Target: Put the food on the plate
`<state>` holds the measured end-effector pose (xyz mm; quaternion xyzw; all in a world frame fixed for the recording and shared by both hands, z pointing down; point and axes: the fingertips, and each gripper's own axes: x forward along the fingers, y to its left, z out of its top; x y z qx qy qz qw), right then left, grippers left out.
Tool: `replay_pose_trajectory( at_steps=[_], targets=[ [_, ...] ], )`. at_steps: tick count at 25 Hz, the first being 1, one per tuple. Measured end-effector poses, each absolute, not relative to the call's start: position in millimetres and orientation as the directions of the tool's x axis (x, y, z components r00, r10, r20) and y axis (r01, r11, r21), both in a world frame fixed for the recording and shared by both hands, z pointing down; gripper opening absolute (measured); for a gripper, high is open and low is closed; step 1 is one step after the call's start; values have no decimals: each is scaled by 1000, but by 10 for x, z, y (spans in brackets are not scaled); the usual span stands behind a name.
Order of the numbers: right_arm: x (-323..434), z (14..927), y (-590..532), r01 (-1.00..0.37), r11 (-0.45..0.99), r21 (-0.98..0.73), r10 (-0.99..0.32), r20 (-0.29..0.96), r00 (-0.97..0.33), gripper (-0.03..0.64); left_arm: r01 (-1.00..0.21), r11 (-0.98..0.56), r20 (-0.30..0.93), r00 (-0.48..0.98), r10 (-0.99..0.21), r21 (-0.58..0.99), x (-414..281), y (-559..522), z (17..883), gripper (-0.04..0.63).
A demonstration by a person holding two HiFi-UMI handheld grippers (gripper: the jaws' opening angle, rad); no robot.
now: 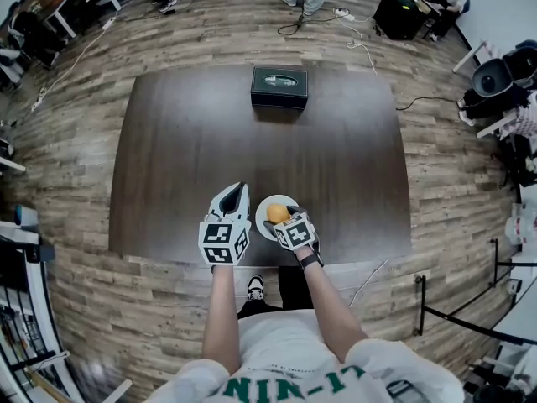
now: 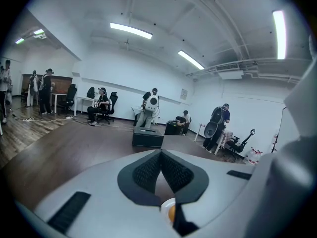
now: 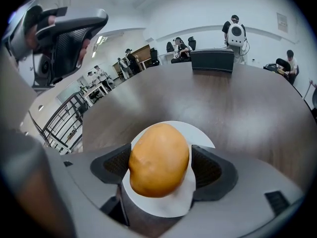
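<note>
An orange-brown rounded piece of food point(image 3: 159, 160) sits between the pads of my right gripper point(image 3: 160, 157), and both pads touch its sides. It hangs directly over a small white plate point(image 3: 199, 133); whether it rests on the plate I cannot tell. In the head view the plate point(image 1: 263, 226) lies near the table's front edge, with the food point(image 1: 278, 213) and the right gripper point(image 1: 283, 217) over it. My left gripper point(image 1: 237, 191) is just left of the plate, shut and empty. In the left gripper view its jaws point(image 2: 159, 156) meet at the tips, with the plate point(image 2: 168, 205) peeking below.
The dark wooden table point(image 1: 185, 158) carries a black box point(image 1: 278, 86) at its far middle. The plate is close to the near edge, where the person stands. Chairs, cables and people stand on the wooden floor around the table.
</note>
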<state>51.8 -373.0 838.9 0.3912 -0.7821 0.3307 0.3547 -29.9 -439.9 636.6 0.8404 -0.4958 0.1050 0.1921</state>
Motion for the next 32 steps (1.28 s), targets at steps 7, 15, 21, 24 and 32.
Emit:
replay_pose_trajectory(
  at_steps=[7, 15, 21, 24, 32],
  targets=[
    [550, 8341, -3777, -846, 462, -265, -409, 783, -469, 433, -867, -453, 372, 498, -784, 206, -208, -4395, 6364, 12],
    [795, 7839, -4086, -882, 392, -261, -559, 694, -454, 433, -869, -459, 358, 495, -792, 187, -219, -4431, 6212, 12],
    [1190, 7211, -4321, -919, 349, -183, -691, 612, -384, 383, -877, -444, 332, 481, -811, 186, -268, -4491, 5985, 12],
    [1332, 6815, -4443, -931, 339, -135, -752, 555, -355, 343, -879, -445, 300, 478, -826, 173, -265, -4561, 5778, 12],
    [1485, 5817, -4585, -942, 321, -98, -874, 354, -334, 219, -870, -479, 218, 494, -842, 119, -84, -4664, 5286, 12]
  ],
)
